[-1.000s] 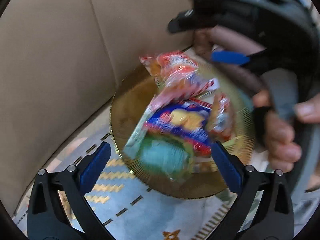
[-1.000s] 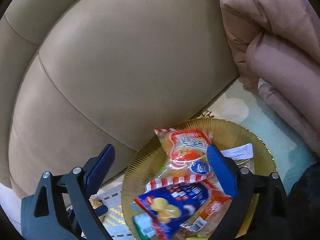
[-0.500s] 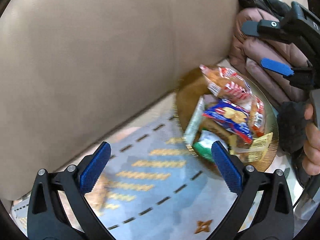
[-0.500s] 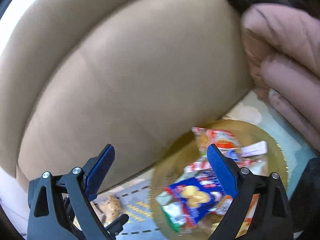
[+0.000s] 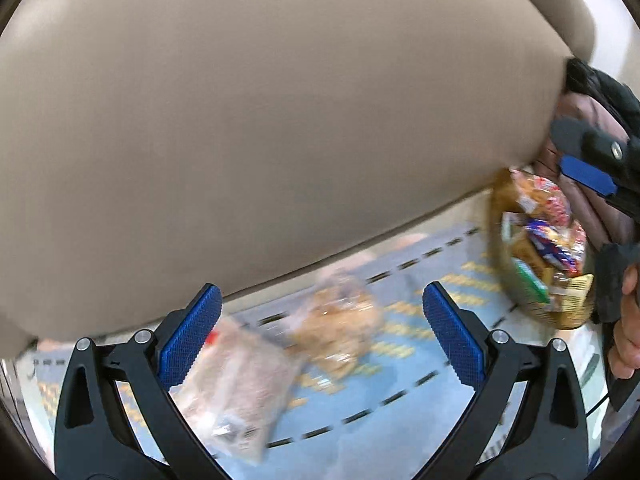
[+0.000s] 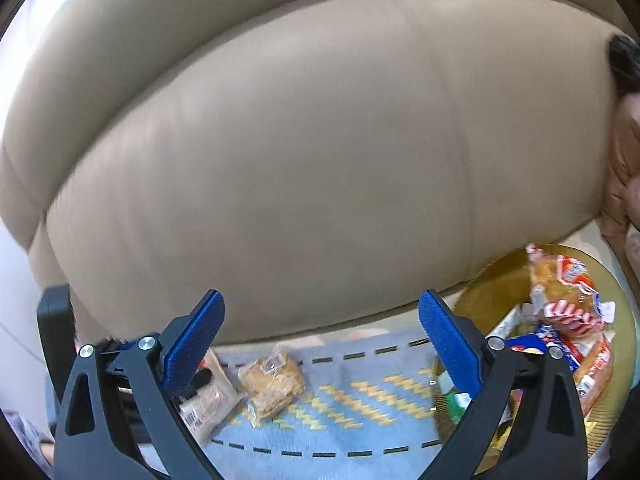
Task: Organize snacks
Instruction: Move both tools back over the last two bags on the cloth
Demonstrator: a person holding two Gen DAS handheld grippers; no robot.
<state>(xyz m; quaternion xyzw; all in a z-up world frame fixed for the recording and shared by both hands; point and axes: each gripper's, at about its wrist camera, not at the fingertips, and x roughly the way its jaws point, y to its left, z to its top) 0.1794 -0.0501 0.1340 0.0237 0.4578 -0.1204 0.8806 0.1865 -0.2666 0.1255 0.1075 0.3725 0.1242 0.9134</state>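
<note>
A gold plate (image 5: 500, 216) (image 6: 496, 284) piled with several snack packets (image 5: 540, 224) (image 6: 568, 308) sits on the sofa seat at the right. Two clear packets lie loose on the blue patterned cloth (image 5: 400, 384) (image 6: 352, 400): a tan cracker packet (image 5: 340, 332) (image 6: 272, 384) and a paler, longer packet (image 5: 236, 388) (image 6: 208, 400). My left gripper (image 5: 320, 344) is open just above these two, nothing between its fingers. My right gripper (image 6: 320, 344) is open over the cloth, between the loose packets and the plate. In the left wrist view the right gripper's finger (image 5: 588, 176) and the hand (image 5: 628, 328) holding it show at the right edge.
The beige leather sofa back (image 5: 260, 120) (image 6: 320, 160) rises right behind the cloth. A folded pink blanket (image 5: 576, 120) (image 6: 624, 184) lies beyond the plate at the right. The left gripper's body (image 6: 56, 332) stands at the left of the right wrist view.
Both grippers have swung left, away from the plate. The plate has slid to the right edge of each view and the two loose packets have come under the left gripper.
</note>
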